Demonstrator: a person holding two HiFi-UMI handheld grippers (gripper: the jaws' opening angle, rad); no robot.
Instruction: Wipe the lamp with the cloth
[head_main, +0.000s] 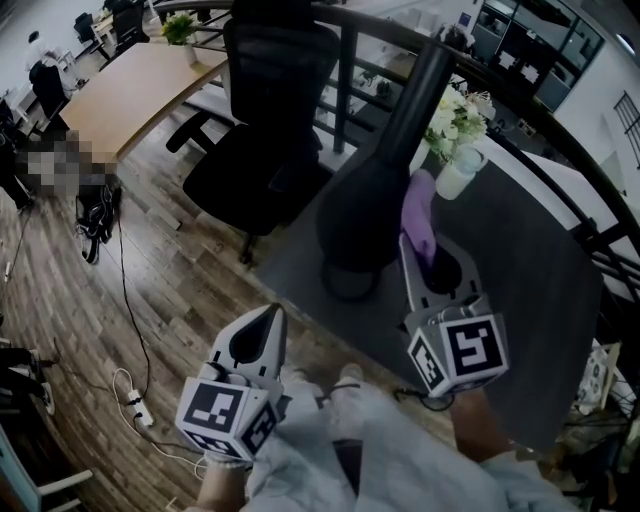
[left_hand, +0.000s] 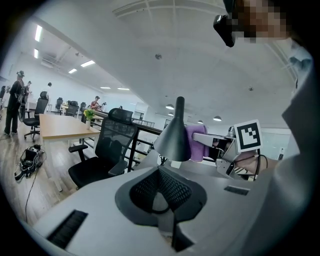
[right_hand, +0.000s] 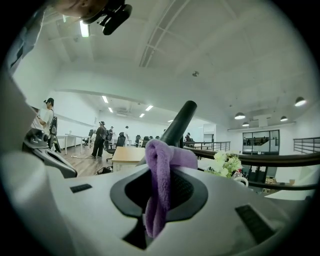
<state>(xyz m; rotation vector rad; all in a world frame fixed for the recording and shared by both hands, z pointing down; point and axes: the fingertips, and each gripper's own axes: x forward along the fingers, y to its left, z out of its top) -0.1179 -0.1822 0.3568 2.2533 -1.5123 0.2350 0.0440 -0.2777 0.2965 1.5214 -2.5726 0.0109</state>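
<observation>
Head view: the black lamp (head_main: 372, 200) stands on the dark counter (head_main: 530, 280), near its left edge. The purple cloth (head_main: 419, 212) sits just beside the lamp's right flank, pinched between the jaws of the right tongs (head_main: 425, 262). The left tongs (head_main: 262, 335) hang off the counter, over the wooden floor (head_main: 150, 290), jaws together with nothing between them. White flowers (head_main: 455, 115) stand behind the lamp.

A dark grey table (head_main: 530, 260) bears a black lamp (head_main: 365, 215) and a flower vase (head_main: 458, 176).
</observation>
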